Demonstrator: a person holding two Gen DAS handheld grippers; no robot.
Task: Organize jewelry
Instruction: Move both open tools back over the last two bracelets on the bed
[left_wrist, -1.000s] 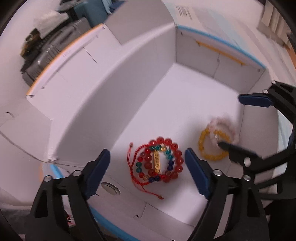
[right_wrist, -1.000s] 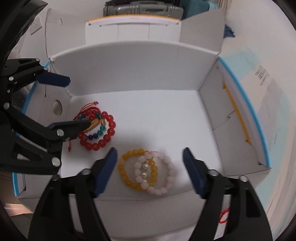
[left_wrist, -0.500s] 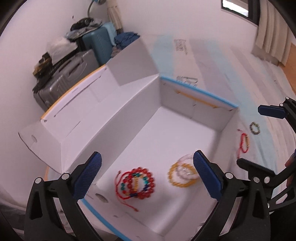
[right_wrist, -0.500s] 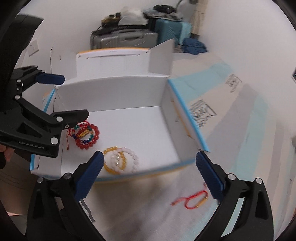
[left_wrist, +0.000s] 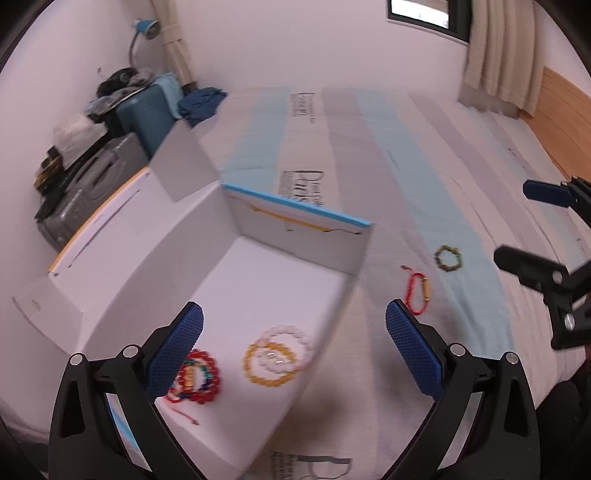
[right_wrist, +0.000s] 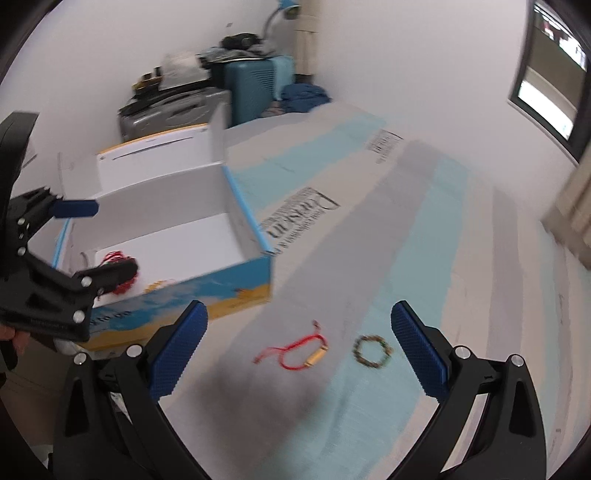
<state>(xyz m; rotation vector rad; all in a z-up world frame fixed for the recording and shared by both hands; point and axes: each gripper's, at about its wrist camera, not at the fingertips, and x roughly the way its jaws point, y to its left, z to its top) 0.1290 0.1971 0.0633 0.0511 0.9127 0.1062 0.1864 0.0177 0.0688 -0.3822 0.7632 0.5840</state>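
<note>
An open white cardboard box (left_wrist: 295, 229) with blue trim sits on the striped bed cover. Inside lie a red bead bracelet (left_wrist: 197, 376), a yellow bead bracelet (left_wrist: 269, 365) and a pink-white bead bracelet (left_wrist: 288, 339). Outside the box, a red cord bracelet (right_wrist: 295, 350) with a gold tube and a dark green bead bracelet (right_wrist: 371, 350) lie on the cover; both also show in the left wrist view, cord (left_wrist: 417, 291) and green beads (left_wrist: 448, 258). My left gripper (left_wrist: 293, 354) is open above the box's near end. My right gripper (right_wrist: 299, 350) is open above the loose bracelets.
Suitcases (right_wrist: 255, 85) and piled clothes stand against the wall behind the box. A blue lamp (left_wrist: 146, 29) and a curtain (left_wrist: 498, 51) are at the back. The box's outer wall (right_wrist: 207, 295) faces my right gripper. A wooden bed edge (left_wrist: 565, 110) runs at the right.
Both grippers have pulled up and back out of the box and swung right. The right gripper now looks at the two bracelets on the cover. The box's bracelets stay put.
</note>
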